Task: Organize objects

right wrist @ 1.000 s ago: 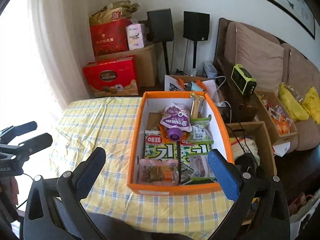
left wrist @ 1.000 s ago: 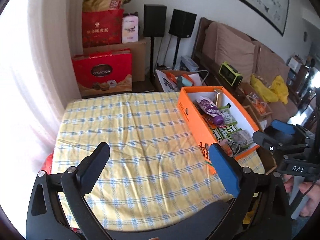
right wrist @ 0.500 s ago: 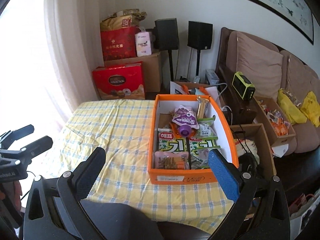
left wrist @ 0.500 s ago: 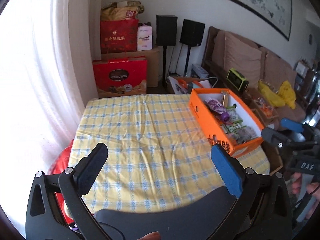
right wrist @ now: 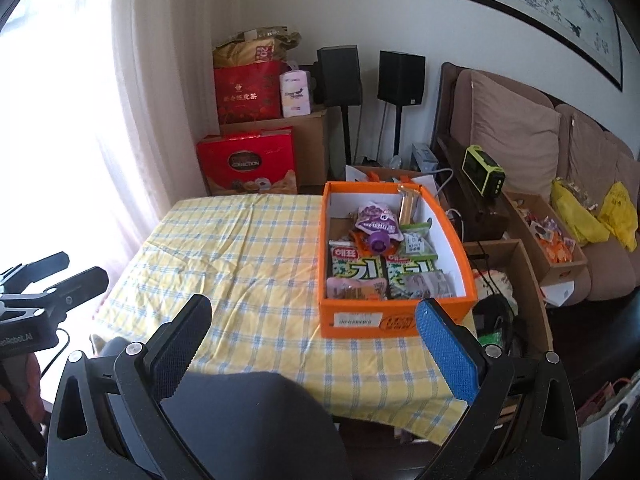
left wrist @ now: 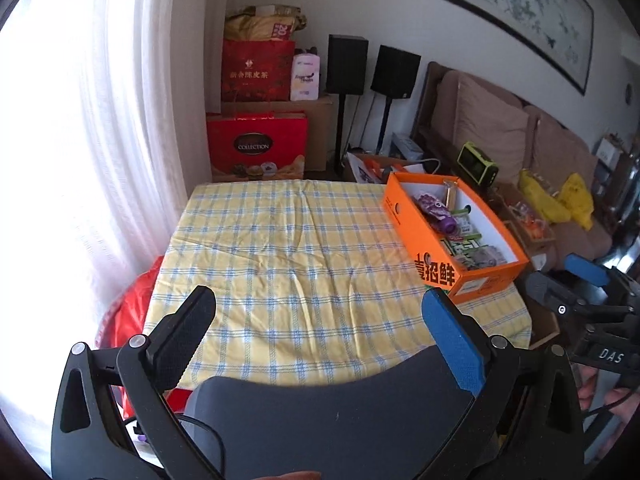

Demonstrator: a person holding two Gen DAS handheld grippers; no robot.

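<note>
Tablecloth, yellow plaid, lies bare across most of what we see from the left wrist; the orange box sits along its right edge, its near corner just beyond the blue fingertip. Our left gripper hangs above the near edge with its fingers spread wide and nothing between them.

From the right wrist, we see the box packed with snack packets, near the cloth's right edge, with open cloth to its left. Our right gripper is likewise spread wide and empty, over the near edge.
</note>
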